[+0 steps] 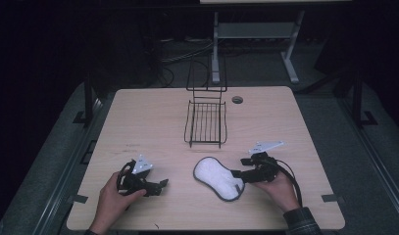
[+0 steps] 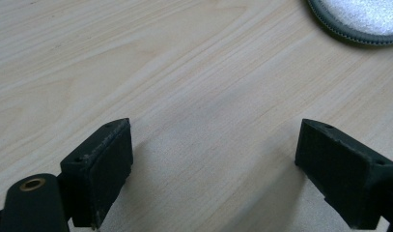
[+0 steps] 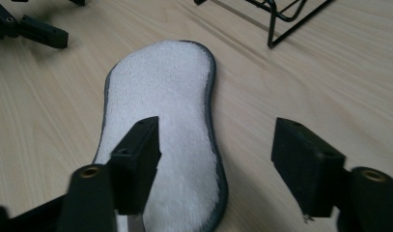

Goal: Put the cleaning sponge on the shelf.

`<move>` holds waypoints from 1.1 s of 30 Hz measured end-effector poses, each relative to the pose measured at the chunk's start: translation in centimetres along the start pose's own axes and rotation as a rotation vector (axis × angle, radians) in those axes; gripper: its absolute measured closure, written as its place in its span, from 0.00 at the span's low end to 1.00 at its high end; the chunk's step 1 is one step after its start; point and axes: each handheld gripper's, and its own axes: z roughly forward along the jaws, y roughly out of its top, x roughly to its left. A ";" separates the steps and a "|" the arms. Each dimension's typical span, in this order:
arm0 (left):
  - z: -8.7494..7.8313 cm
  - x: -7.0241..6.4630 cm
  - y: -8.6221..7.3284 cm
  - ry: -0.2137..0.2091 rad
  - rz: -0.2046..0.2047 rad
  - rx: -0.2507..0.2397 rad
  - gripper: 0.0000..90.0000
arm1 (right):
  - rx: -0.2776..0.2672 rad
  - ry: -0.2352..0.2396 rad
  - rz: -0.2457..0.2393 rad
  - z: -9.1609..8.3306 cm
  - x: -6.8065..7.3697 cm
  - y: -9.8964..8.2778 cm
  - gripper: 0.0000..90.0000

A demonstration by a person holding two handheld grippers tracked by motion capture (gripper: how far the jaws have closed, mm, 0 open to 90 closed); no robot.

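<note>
A white, peanut-shaped fleecy pad (image 1: 218, 177) with a grey stitched edge lies flat on the wooden table (image 1: 148, 112), near the front. My right gripper (image 1: 238, 167) sits at the pad's right end, open. In the right gripper view (image 3: 218, 150) one jaw hangs over the pad (image 3: 165, 96) and the other over bare wood beside it, and neither presses on it. My left gripper (image 1: 162, 185) rests to the left of the pad, apart from it. It is open (image 2: 213, 159) over bare wood with nothing between the jaws. The pad's edge (image 2: 363, 14) shows at the top right of the left gripper view.
A black wire rack (image 1: 206, 122) with a tall back stands at the middle of the table, behind the pad; its foot (image 3: 281, 14) shows in the right gripper view. A round cable hole (image 1: 237, 100) sits near the far edge. The floor beyond is dark.
</note>
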 end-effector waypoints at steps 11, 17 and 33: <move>0.0 0.0 0.0 0.000 0.000 0.000 0.14 | 0.024 -0.003 -0.022 2.5 1.5 1.1 0.19; 0.0 0.0 0.0 0.000 0.000 0.000 0.14 | 0.042 0.008 -0.041 3.9 2.3 1.6 0.16; 0.0 0.0 0.0 0.000 0.000 0.000 0.14 | 0.109 0.000 -0.110 6.1 3.7 1.6 0.15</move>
